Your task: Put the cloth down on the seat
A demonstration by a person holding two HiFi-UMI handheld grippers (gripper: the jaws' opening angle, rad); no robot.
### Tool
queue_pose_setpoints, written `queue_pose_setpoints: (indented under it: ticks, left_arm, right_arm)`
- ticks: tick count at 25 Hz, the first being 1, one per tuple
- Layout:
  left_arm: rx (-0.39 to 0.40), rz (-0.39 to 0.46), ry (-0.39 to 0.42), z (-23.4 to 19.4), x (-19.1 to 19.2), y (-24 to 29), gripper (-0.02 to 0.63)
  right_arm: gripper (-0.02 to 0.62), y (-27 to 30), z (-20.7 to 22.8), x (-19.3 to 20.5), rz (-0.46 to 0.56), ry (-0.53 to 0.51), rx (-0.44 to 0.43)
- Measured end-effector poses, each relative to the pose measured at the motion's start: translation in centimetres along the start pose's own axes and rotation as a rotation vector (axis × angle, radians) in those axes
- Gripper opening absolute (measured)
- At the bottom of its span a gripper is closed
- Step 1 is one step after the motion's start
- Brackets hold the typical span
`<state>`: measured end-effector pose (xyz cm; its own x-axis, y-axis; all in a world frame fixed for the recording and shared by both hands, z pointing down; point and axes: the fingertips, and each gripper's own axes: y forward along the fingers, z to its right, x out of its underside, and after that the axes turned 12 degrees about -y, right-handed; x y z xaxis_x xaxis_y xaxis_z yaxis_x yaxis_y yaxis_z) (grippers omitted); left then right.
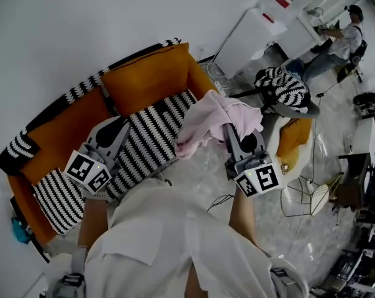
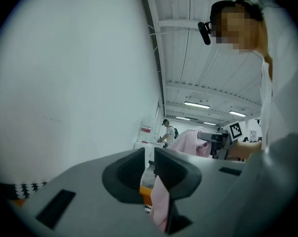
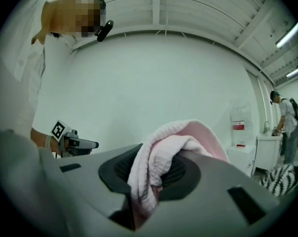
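Cloth (image 1: pixel 209 120) not down yet. Your right gripper (image 1: pixel 231 135) is clamped on the pink bundle, held up beside the sofa's near edge. Your left gripper (image 1: pixel 115 134) hovers over the striped seat (image 1: pixel 153 135), jaws nearly together; a pink sliver shows in the gap, pinch unclear. Left to do: carry across, lower, release.
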<state>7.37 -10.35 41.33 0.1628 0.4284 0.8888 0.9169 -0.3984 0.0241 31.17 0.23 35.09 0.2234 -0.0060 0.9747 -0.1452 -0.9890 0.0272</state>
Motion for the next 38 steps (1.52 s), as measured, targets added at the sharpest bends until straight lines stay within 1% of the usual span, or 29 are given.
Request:
queue_pose_setpoints:
  ticks: [4,7,10,13,15,18,20,22,25,27,29,32,36,38]
  left_arm:
    - [-0.009,0.065,0.003,-2.2,-2.3,2.1,0.060]
    - [-0.011,0.103,0.014,-4.0,-4.1,3.1,0.060]
    - [-0.021,0.101,0.009,-5.8,-4.7,3.6,0.060]
    - [-0.036,0.082,0.025,-7.9,-5.4,4.3,0.060]
    - [-0.053,0.087,0.016,-9.2,-5.9,4.7,0.060]
    - [-0.104,0.118,-0.004,-11.0,-6.3,4.6,0.060]
    - [-0.159,0.136,-0.011,-12.1,-6.6,4.3,0.060]
    - [-0.226,0.152,-0.020,-13.1,-6.5,3.6,0.060]
    - [-0.332,0.179,-0.039,-14.8,-6.6,2.8,0.060]
    - [-0.375,0.181,-0.042,-15.6,-6.8,3.4,0.060]
    - [-0.412,0.180,-0.046,-16.6,-7.1,4.1,0.060]
    - [-0.456,0.184,-0.065,-18.0,-7.2,5.0,0.060]
    - [-0.484,0.163,-0.077,-18.7,-6.6,6.3,0.060]
    - [-0.489,0.157,-0.081,-19.0,-6.1,6.7,0.060]
  right_arm:
    - [0.092,3.9,1.7,-0.5,-0.002,0.002,-0.037]
    - [0.094,7.8,2.8,-1.4,0.017,-0.005,-0.058]
    - [0.094,12.3,3.2,-2.2,0.029,-0.020,-0.101]
    - [0.095,17.5,3.1,-3.3,0.054,-0.043,-0.155]
    - [0.095,21.1,3.0,-3.8,0.069,-0.050,-0.190]
    - [0.095,26.6,2.9,-4.9,0.098,-0.060,-0.258]
    - [0.095,30.6,2.8,-5.7,0.126,-0.061,-0.308]
    - [0.095,34.4,2.0,-5.3,0.141,-0.052,-0.368]
    - [0.097,39.9,0.3,-2.2,0.123,-0.026,-0.462]
    - [0.097,42.8,-0.2,1.2,0.076,-0.015,-0.499]
    - [0.098,45.1,-0.6,5.2,0.011,0.015,-0.525]
    - [0.101,47.5,-1.4,11.4,-0.092,0.089,-0.552]
    - [0.109,48.5,-2.8,20.0,-0.274,0.173,-0.569]
    - [0.114,48.3,-3.4,23.6,-0.361,0.199,-0.577]
